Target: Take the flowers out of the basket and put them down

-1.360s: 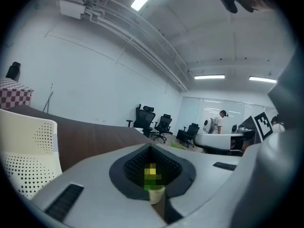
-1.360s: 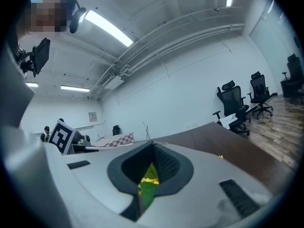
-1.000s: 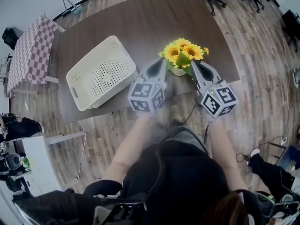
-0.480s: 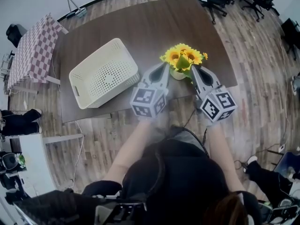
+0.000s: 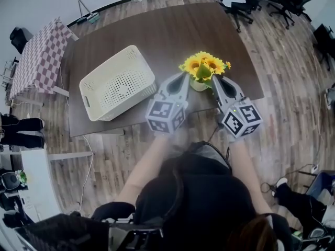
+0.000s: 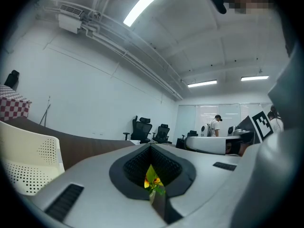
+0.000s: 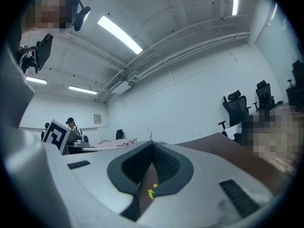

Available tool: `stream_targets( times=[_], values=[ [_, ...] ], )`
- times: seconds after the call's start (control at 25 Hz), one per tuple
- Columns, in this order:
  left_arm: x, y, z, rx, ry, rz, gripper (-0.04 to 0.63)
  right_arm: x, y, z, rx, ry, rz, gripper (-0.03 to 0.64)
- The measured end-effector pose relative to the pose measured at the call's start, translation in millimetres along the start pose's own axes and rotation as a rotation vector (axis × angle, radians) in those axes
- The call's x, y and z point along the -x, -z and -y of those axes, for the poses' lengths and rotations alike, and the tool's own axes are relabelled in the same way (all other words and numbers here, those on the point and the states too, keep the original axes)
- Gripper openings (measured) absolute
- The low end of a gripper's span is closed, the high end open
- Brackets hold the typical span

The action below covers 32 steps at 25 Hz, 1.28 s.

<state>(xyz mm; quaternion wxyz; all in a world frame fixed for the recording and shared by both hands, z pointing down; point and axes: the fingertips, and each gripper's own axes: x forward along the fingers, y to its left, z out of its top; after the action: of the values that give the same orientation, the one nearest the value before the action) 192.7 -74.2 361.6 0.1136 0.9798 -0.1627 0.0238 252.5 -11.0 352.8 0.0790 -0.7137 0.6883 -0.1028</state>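
Jaws of left gripper (image 5: pixel 183 77) and right gripper (image 5: pixel 215 80) closed, empty; flowers (image 5: pixel 204 65) between the 2, possibly touching.

Sitting on table (image 5: pixel 172 30), left: basket (image 5: pixel 118 82). Standing right of it, apart: flowers (image 5: pixel 204 67), between left gripper (image 5: pixel 184 77) and right gripper (image 5: pixel 214 80), near front edge.

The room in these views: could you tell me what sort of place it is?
Probably an office or meeting room: swivel chairs, a long table and ceiling strip lights.
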Motion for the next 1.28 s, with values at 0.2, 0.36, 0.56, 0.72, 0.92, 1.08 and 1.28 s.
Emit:
stream_targets(
  times=[0.2,0.36,0.56,0.72,0.92,1.08,1.28],
  values=[
    [0.7,-1.4,1.9,-0.015,0.001,0.004,0.0,3.5,0.7,1.3,-0.014,-0.001,0.006,0.001],
    [1.4,-3.8,4.5,-0.02,0.001,0.009,0.0,4.6,-0.1,0.8,-0.021,-0.008,0.01,0.0],
    [3.2,-4.3,5.1,-0.018,-0.003,0.016,0.0,2.2,3.5,0.9,-0.041,-0.023,0.003,0.0],
    [6.9,-1.3,-1.6,-0.004,-0.022,0.012,0.0,-2.2,7.4,-1.1,-0.046,-0.037,-0.004,0.0],
    [8.7,6.4,-6.9,0.008,-0.04,-0.001,0.0,-7.6,12.6,-7.2,-0.037,-0.067,-0.014,0.0],
    [5.0,11.8,-5.0,0.009,-0.036,-0.011,0.0,-7.6,13.2,-5.8,-0.037,-0.079,-0.015,0.0],
    [-2.1,7.2,-6.2,0.007,-0.035,0.003,0.0,-11.5,8.1,-1.3,-0.023,-0.087,-0.01,0.0]
  ],
)
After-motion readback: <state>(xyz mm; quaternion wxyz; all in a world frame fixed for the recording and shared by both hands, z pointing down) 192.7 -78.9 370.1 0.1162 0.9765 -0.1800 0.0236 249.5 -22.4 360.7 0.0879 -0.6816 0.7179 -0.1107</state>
